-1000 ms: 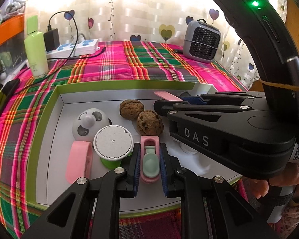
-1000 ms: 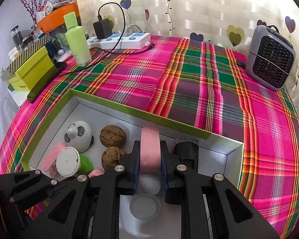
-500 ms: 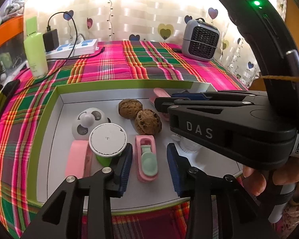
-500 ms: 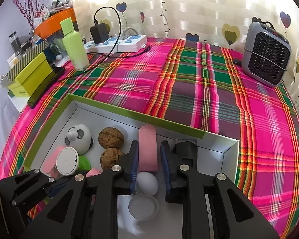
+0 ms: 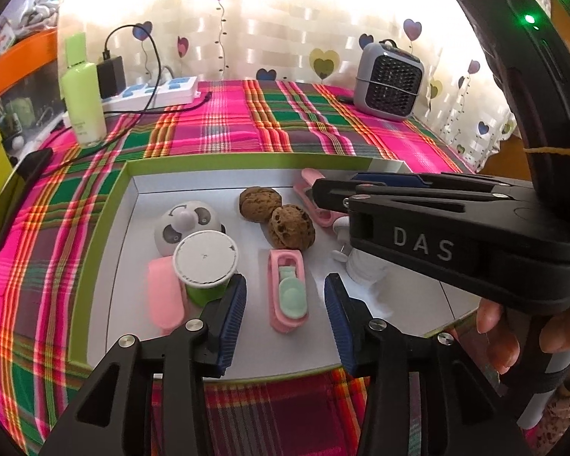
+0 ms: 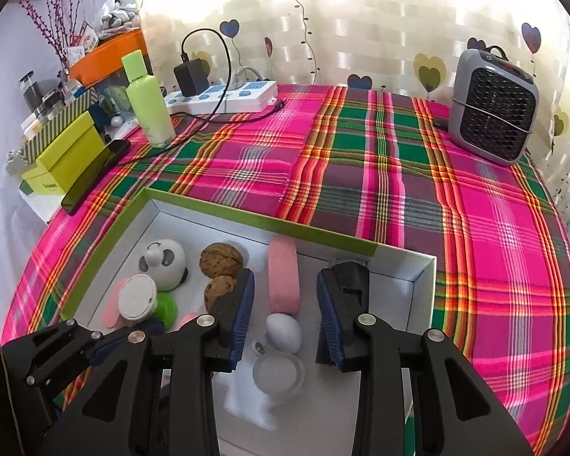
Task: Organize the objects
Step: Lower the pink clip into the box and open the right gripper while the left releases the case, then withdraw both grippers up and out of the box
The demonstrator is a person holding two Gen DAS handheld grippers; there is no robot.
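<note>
While both pairs of jaws are spreading apart over the shallow white tray [image 5: 125, 250], neither presses on anything. Between the blue pads of the left gripper [image 5: 285, 313] lies a pink case with a mint-green insert [image 5: 288, 290], flat on the tray floor and clear of both pads. Just outside the left-hand pad stands a green cup with a white foil lid [image 5: 205, 262], very close to that finger; whether they touch cannot be told. A flat pink piece [image 5: 163, 296] lies beyond the cup, and a white panda-faced ball [image 5: 188, 226] sits further ahead. Ahead of the jaws, two walnuts [image 5: 275, 214] rest touching each other. Off to the right-hand side, the right gripper's black body crosses the view and hides part of the tray, with a person's fingers [image 5: 497, 338] curled beneath it.

From the right wrist view, the right gripper [image 6: 285, 317] straddles a pink bar [image 6: 283, 281] lying lengthwise on the tray floor, free of both pads. A white egg [image 6: 284, 331] sits at the bar's near end, inside the gap, and a clear round lid [image 6: 278, 374] lies nearer still. A black block [image 6: 351, 277] stands just past the right-hand finger, against the tray's far wall. On the plaid cloth [image 6: 361, 159] beyond stand a grey heater [image 6: 492, 106], a power strip [image 6: 224, 97] and a green bottle [image 6: 148, 102].
</note>
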